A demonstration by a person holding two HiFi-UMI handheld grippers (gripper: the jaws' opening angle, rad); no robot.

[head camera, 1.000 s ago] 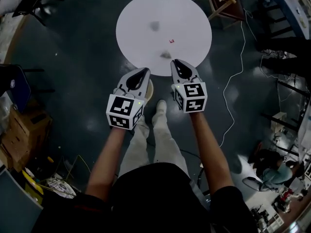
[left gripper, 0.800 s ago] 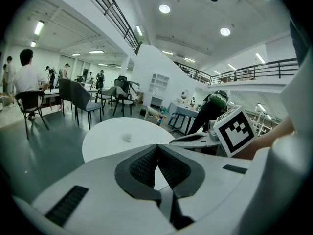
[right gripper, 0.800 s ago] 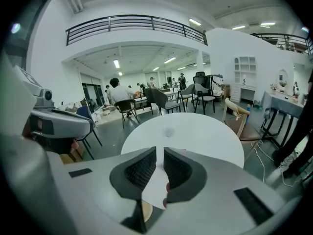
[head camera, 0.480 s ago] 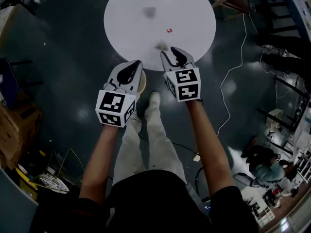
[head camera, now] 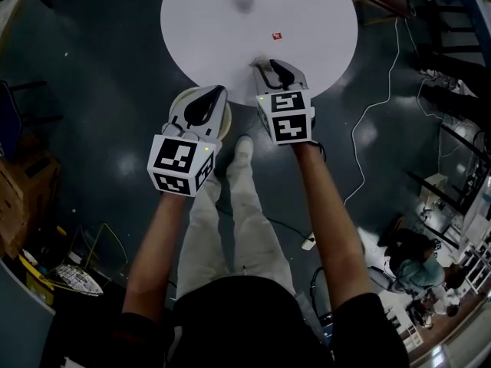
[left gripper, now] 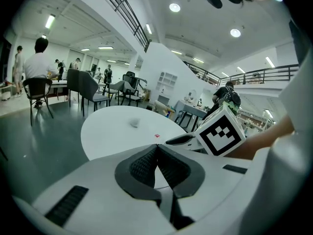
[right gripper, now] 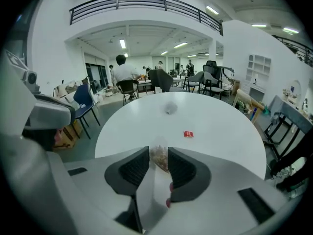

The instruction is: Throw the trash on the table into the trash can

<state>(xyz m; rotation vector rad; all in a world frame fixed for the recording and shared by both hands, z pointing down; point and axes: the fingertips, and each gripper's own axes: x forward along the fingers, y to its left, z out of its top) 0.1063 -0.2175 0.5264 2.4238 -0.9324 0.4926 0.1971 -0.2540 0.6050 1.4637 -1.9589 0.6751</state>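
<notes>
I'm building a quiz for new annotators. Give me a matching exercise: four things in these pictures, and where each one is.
Things:
1. red scrap
2. grey wad
3. bag
4. trash can

Places:
a. on the floor, beside the table
b. table's far side
c. table's near edge
d. mid-table

Pairs: 1-d, 2-b, 3-c, 4-a
</notes>
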